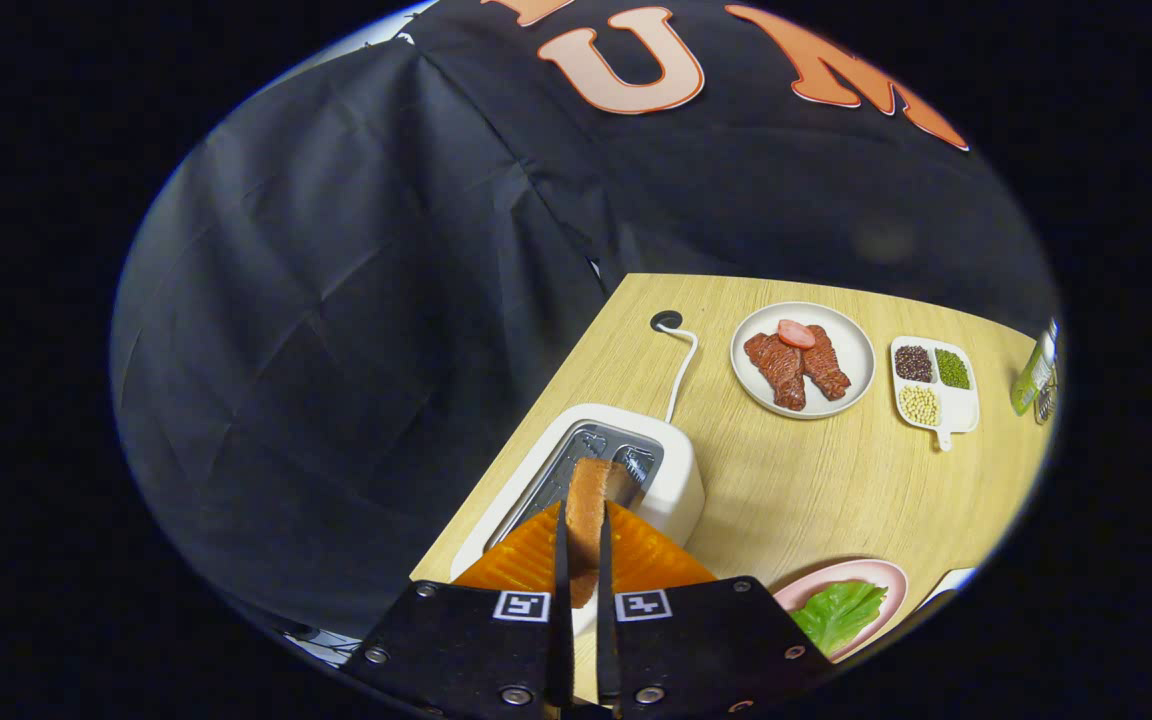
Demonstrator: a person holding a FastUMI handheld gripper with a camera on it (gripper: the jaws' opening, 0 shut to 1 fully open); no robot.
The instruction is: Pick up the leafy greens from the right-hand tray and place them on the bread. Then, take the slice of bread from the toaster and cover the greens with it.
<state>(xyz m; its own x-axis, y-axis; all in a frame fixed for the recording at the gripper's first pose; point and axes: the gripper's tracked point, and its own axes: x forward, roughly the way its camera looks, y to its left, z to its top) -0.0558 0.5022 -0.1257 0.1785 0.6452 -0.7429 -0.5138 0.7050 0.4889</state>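
Desk [816,500]: pale wood against the black booth wall; it carries the toaster [671,475], a plate of meat [802,360], a small dish of beans [934,385] and a bottle [1034,372].
Gripper [584,545]: your fingers are clamped on the bread slice [588,510], one on each face.
Bread slice: upright, just above the toaster's slot; from here you cannot tell if it is fully clear.
Greens [839,612]: already on the pink plate [881,572] to the right of your fingers; the bread under them is hidden.
Done: greens look placed, slice gripped.
Left: carry the slice over and cover the greens.
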